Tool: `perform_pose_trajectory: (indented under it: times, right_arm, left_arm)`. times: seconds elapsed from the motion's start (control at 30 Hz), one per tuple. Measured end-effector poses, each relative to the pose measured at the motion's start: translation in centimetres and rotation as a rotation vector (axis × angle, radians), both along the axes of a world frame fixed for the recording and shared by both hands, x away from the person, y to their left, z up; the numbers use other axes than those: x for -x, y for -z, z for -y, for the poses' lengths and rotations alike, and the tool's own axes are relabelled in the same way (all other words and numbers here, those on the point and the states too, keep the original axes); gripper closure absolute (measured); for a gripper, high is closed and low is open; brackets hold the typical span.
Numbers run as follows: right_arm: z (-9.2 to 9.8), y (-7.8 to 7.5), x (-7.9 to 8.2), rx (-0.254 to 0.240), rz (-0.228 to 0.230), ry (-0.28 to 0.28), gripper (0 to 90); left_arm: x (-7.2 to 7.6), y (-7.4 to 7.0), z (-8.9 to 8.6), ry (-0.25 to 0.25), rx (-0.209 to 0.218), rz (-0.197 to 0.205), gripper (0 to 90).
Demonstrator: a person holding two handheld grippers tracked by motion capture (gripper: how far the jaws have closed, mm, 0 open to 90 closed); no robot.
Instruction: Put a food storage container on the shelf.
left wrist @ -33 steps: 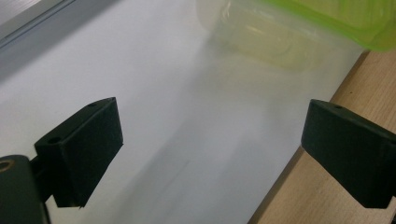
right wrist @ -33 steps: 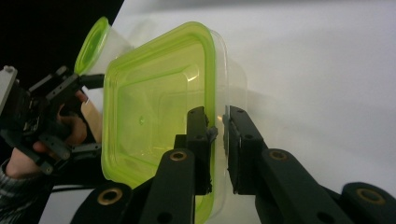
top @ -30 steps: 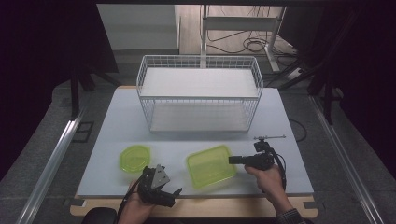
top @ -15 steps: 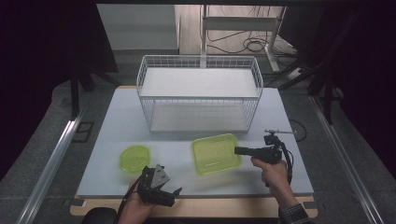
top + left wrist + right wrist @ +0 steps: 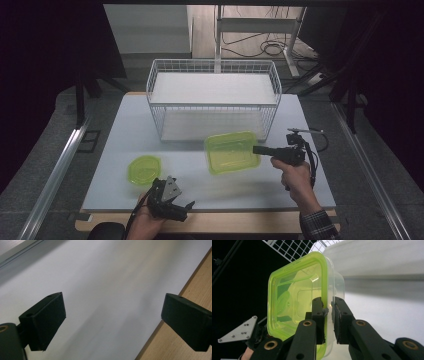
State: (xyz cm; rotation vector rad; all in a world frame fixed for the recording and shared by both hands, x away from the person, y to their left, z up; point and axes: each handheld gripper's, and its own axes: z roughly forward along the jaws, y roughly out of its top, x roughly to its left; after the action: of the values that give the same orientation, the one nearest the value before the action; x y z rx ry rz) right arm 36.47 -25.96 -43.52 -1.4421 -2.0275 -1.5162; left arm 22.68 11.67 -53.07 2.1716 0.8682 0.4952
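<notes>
1. Two claws are mine to watch: the right claw [image 5: 256, 149] is clamped on the rim of the green container [image 5: 231, 152], its jaws nearly together with only the thin wall between them.
2. From the high view I see that container held just in front of the wire basket [image 5: 214, 98], close to the basket's front right corner, with the basket's front wall the nearest edge to it.
3. Left of the container lies the round green lid [image 5: 143, 169] flat on the tabletop [image 5: 120, 130], well apart from the basket, with bare white surface around it.
4. My left claw [image 5: 181, 209] sits at the near edge of the tabletop, jaws spread wide and holding nothing.
5. From the left gripper view I get what the high view hides: the wooden border [image 5: 175, 347] under the right jaw and blank white tabletop between the jaws.
6. The right gripper view shows the container [image 5: 297, 302] on edge, its open side facing left, basket mesh [image 5: 287, 247] above it and the left claw's grey plate [image 5: 238, 333] low at the left.
</notes>
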Motion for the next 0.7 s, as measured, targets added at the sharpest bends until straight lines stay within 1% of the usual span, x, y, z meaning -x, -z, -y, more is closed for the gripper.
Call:
perform_pose_trajectory:
  times: [0.23, 0.43, 0.57, 0.7]
  right_arm:
    - [-0.6, -1.5, -0.6, -0.013, 0.018, -0.002, 80.0]
    - [-1.0, -2.8, -1.2, -0.022, 0.032, -0.001, 80.0]
    - [-1.3, -3.8, -1.7, -0.036, 0.044, 0.004, 80.0]
    - [-1.8, -4.9, -2.3, -0.034, 0.056, 0.013, 80.0]
  left_arm:
    - [0.0, 0.0, 0.0, 0.003, 0.001, 0.002, 5.3]
    - [0.1, 0.0, 0.1, 0.009, -0.006, 0.006, 5.3]
    - [0.0, -0.1, 0.0, 0.008, -0.001, 0.007, 5.3]
    - [-0.1, -0.1, 0.1, 0.014, 0.014, 0.0, 5.4]
